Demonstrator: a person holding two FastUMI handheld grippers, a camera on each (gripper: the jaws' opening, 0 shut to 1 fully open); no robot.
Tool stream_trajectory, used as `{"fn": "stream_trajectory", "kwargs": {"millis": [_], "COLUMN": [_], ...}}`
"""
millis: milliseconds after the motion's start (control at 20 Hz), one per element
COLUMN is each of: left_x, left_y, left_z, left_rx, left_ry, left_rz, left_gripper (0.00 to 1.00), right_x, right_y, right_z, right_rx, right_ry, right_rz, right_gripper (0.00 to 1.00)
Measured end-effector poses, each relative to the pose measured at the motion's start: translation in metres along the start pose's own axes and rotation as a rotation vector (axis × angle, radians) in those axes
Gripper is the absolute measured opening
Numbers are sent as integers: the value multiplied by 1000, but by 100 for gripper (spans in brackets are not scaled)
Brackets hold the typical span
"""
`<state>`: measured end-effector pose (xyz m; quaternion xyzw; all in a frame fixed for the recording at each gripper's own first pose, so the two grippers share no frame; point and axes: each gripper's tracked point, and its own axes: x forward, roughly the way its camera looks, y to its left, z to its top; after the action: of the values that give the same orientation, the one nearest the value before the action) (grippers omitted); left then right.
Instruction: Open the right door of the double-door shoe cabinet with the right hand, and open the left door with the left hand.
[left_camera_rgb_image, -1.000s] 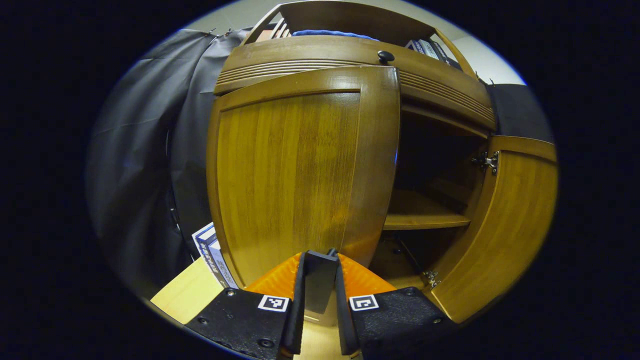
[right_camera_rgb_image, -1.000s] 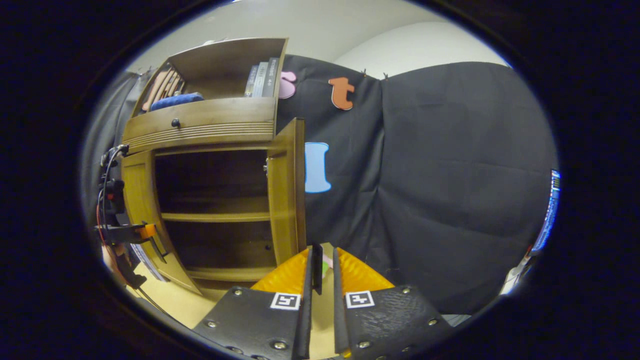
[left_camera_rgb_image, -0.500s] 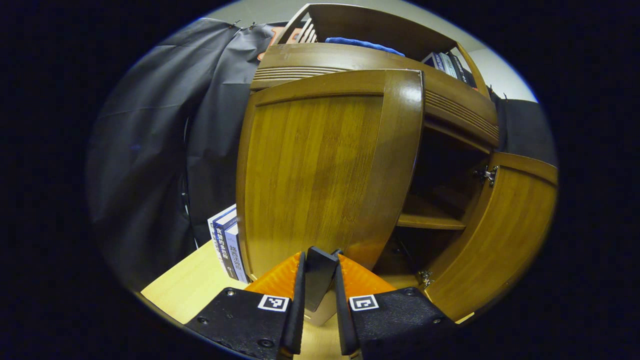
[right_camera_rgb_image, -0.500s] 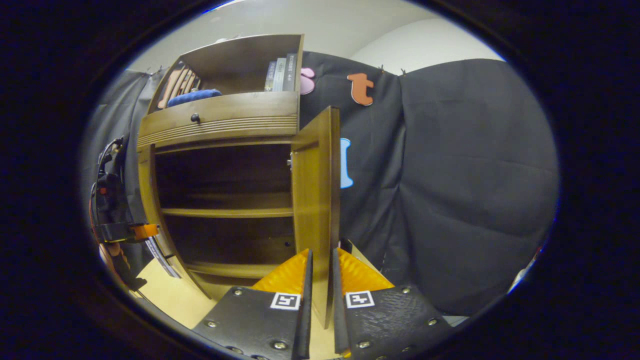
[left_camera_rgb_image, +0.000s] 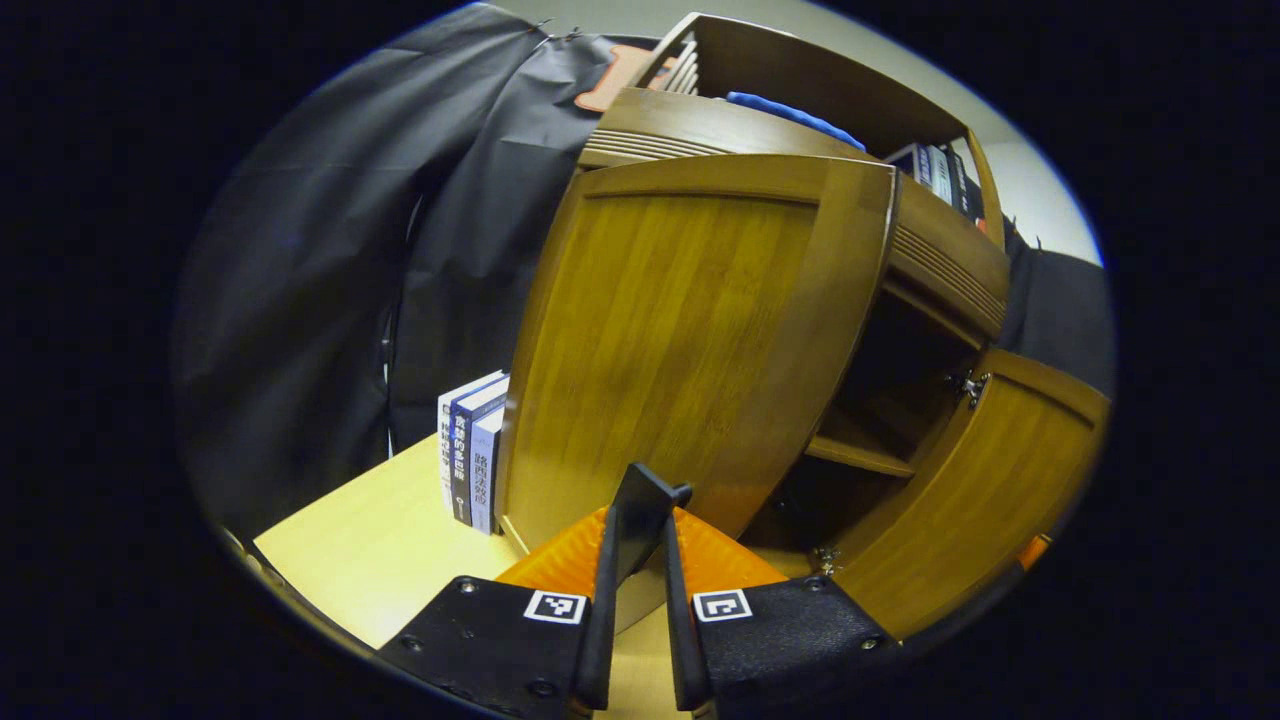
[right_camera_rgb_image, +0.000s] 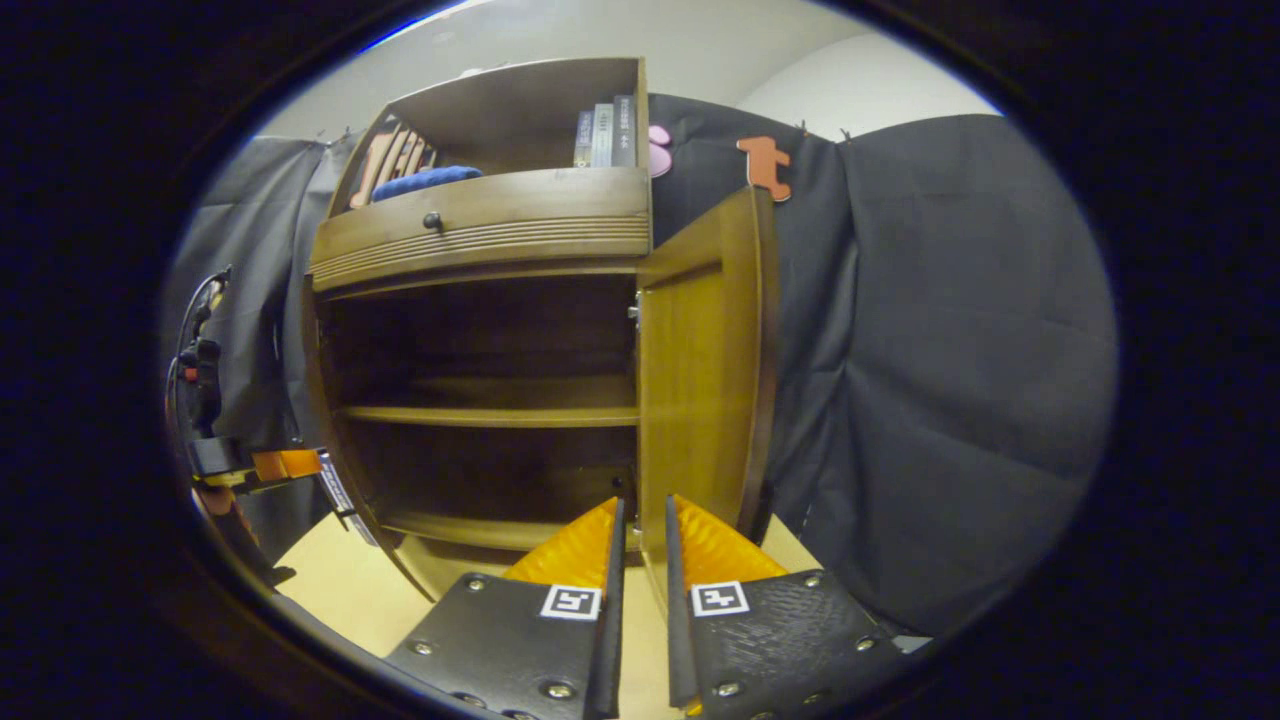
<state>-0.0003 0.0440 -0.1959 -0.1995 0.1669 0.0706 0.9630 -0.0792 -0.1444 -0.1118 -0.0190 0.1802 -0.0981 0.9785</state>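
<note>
Grain-streaked glossy wooden left door (left_camera_rgb_image: 690, 350) pinched in left gripper (left_camera_rgb_image: 640, 520); right gripper (right_camera_rgb_image: 640, 520) clamps right door's (right_camera_rgb_image: 700, 390) edge

Both views face the shoe cabinet (left_camera_rgb_image: 930, 260) (right_camera_rgb_image: 480, 330) closely.

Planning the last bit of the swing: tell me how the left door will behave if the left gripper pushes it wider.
The left door looks like a rigid wooden panel, so it should swing as one piece, not flex. Its twin, the right door, hangs on metal hinges, so expect an arc, probably with little resistance. The glossy finish may be slippery under the left gripper.
</note>
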Motion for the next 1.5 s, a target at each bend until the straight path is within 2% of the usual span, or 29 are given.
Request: {"fn": "stream_trajectory", "kwargs": {"millis": [200,400,550,750,1150,1250,1300,1350,1400,1450,1500], "left_x": [-8,-14,-20,-29,-38,-41,-42,-44,-46,-48,-50], "left_y": [9,18,28,44,66,74,79,84,91,97,103], "left_z": [2,5,6,11,17,19,21,22,23,26,28], "left_rx": [41,63,99,133,118,114,113,115,119,121,123], "left_ry": [-12,-10,-12,-20,-31,-34,-36,-38,-40,-43,-47], "left_rz": [25,44,71,93,119,135,145,156,169,183,197], "left_gripper": [25,13,13,5,7,10,7,10,6,10,7], "right_x": [9,12,14,19,27,28,29,30,30,31,33], "right_y": [16,32,39,45,65,67,69,69,70,71,72], "right_z": [0,-5,-12,-19,-22,-24,-26,-26,-27,-27,-27], "right_rx": [-14,-12,-16,-10,-10,-11,-9,-8,-7,-6,-5], "right_ry": [3,21,35,52,61,64,66,69,71,73,75], "right_rz": [51,95,115,135,182,186,188,189,189,190,190], "right_gripper": [19,19,19,19,19,19,19,19,18,19,19]}}
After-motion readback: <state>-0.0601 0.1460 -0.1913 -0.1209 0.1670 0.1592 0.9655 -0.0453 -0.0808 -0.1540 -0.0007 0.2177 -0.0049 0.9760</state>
